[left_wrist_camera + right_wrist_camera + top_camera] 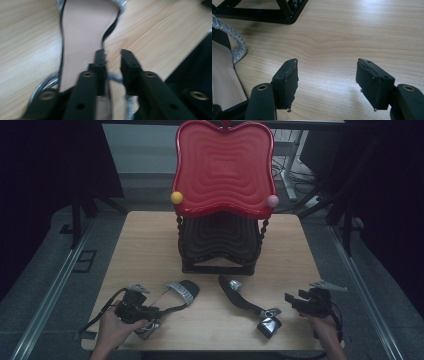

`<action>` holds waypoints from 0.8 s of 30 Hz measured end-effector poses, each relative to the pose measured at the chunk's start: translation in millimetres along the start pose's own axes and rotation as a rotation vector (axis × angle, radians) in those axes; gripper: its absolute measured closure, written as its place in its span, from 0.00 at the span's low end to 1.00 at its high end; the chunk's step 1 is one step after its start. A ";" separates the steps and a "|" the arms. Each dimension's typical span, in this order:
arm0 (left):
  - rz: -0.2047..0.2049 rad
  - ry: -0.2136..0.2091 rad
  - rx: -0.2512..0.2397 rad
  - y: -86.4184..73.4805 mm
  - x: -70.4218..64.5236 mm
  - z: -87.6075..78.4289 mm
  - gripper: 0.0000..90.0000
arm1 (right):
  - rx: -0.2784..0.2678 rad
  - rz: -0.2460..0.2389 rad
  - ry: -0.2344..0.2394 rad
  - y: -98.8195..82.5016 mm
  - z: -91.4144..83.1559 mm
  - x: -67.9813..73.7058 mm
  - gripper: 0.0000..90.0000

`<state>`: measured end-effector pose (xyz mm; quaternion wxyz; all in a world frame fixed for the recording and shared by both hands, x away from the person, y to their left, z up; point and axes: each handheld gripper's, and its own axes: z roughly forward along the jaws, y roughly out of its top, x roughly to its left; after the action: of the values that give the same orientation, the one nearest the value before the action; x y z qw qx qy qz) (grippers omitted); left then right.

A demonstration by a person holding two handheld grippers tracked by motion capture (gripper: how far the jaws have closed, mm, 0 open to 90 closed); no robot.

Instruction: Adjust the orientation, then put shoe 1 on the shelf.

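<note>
Two black high-heeled sandals with silver straps lie on the wooden table (145, 245). The left sandal (182, 291) has its heel end by my left gripper (151, 318). In the left gripper view its beige insole (85, 30) runs away from the jaws. My left gripper (113, 56) has its jaws a narrow gap apart, with a blurred silver strap (115, 78) lying in that gap and no pad pressing on it. The right sandal (245, 301) lies left of my right gripper (292, 300). In its own view the right gripper (327, 75) stands wide open over bare wood, beside that sandal (222, 75).
A two-tier stand rises at the back middle: a red wavy tray (222, 167) on top, a black one (220, 240) below, with a yellow ball (176, 197) and a pink ball (272, 200) at its corners. Its black base (262, 12) lies ahead of the right gripper.
</note>
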<state>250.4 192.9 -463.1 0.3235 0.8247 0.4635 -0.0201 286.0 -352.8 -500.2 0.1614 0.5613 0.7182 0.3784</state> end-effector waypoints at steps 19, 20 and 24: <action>0.006 0.132 0.047 29.2 2.7 14.6 0.31 | 0.002 -0.007 -0.013 -1.0 -0.2 -1.6 0.37; 0.007 0.131 0.047 29.8 3.2 15.4 0.31 | 0.003 -0.009 -0.013 -1.2 0.1 -1.4 0.37; 0.011 0.133 0.058 30.9 4.3 18.0 0.29 | 0.003 -0.009 -0.014 -0.9 -0.1 -1.9 0.37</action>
<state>281.7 175.0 -462.9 0.2677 0.8357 0.4789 0.0230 286.0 -354.6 -501.2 0.1672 0.5609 0.7201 0.3727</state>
